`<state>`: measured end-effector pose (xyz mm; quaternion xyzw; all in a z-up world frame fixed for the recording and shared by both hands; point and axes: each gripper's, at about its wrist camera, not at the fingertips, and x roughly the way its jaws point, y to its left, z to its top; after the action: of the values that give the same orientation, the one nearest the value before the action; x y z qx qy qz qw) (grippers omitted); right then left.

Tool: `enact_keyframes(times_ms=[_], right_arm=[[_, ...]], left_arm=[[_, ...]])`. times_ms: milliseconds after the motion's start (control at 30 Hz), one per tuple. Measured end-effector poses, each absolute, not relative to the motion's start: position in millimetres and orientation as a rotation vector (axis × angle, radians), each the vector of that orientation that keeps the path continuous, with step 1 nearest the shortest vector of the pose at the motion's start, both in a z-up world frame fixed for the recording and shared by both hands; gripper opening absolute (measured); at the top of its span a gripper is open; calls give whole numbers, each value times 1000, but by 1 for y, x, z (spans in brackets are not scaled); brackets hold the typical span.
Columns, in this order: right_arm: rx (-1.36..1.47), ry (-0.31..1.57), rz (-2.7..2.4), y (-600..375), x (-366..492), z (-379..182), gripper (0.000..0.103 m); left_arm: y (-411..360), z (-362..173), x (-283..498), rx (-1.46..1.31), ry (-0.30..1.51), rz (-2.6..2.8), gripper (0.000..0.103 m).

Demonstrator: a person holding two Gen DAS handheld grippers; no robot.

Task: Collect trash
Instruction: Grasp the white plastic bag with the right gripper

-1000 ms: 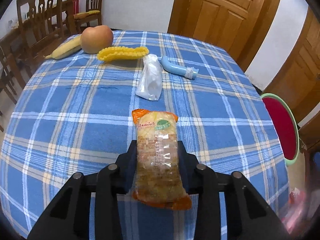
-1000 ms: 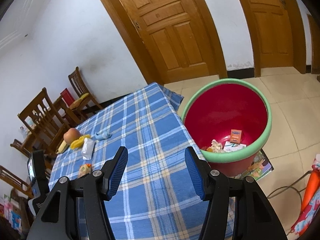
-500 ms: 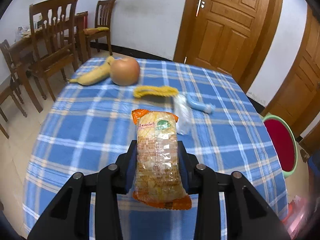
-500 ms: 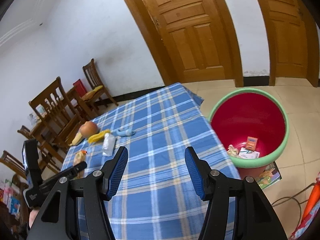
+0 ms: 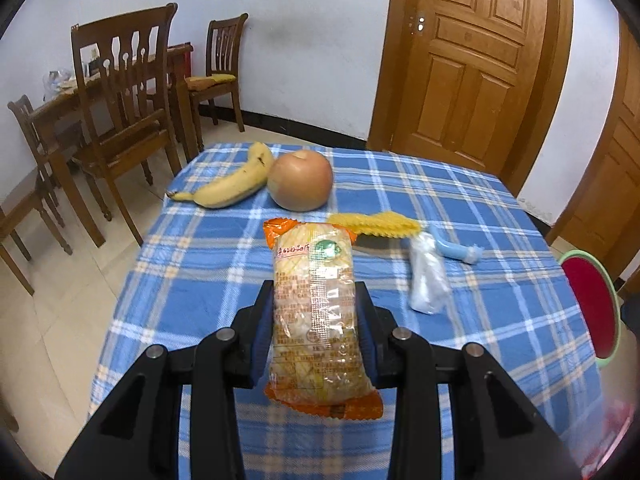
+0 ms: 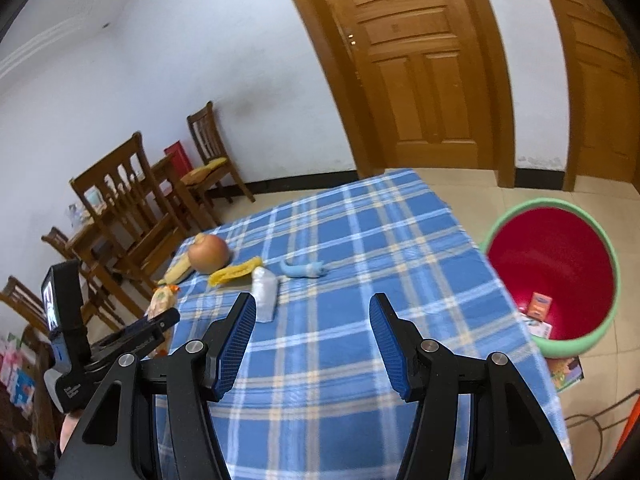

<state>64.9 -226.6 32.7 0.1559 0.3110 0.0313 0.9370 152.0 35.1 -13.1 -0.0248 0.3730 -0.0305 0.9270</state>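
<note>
My left gripper [image 5: 316, 300] is shut on an orange-edged snack packet [image 5: 316, 312] and holds it above the near left part of the blue plaid table [image 5: 200, 264]. The packet [image 6: 162, 300] and left gripper [image 6: 160, 320] also show in the right wrist view. My right gripper [image 6: 312, 320] is open and empty above the table's near side. On the table lie a clear plastic bag [image 5: 428, 280], a yellow wrapper [image 5: 376, 225] and a blue tube [image 5: 456, 250]. The red bin with a green rim [image 6: 552, 276] stands on the floor to the right.
A banana [image 5: 232, 188] and an apple [image 5: 300, 179] lie at the table's far side. Wooden chairs [image 5: 120, 120] and another table stand to the left. Wooden doors [image 5: 472, 60] are behind. The bin holds some trash [image 6: 540, 308].
My left gripper has lifted and drawn back with the packet, so the table looks farther away. My right gripper has swung left toward the table, with the bin now at the right.
</note>
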Motion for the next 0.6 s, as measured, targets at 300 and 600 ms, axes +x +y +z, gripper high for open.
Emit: enact_keyframes(times_ms=[300, 600], right_arm=[[238, 704, 105, -178, 113, 7, 61], [193, 799, 93, -142, 156, -24, 61]], left_arm=[[55, -27, 162, -24, 743, -54, 38], [74, -36, 173, -74, 759, -103, 38]])
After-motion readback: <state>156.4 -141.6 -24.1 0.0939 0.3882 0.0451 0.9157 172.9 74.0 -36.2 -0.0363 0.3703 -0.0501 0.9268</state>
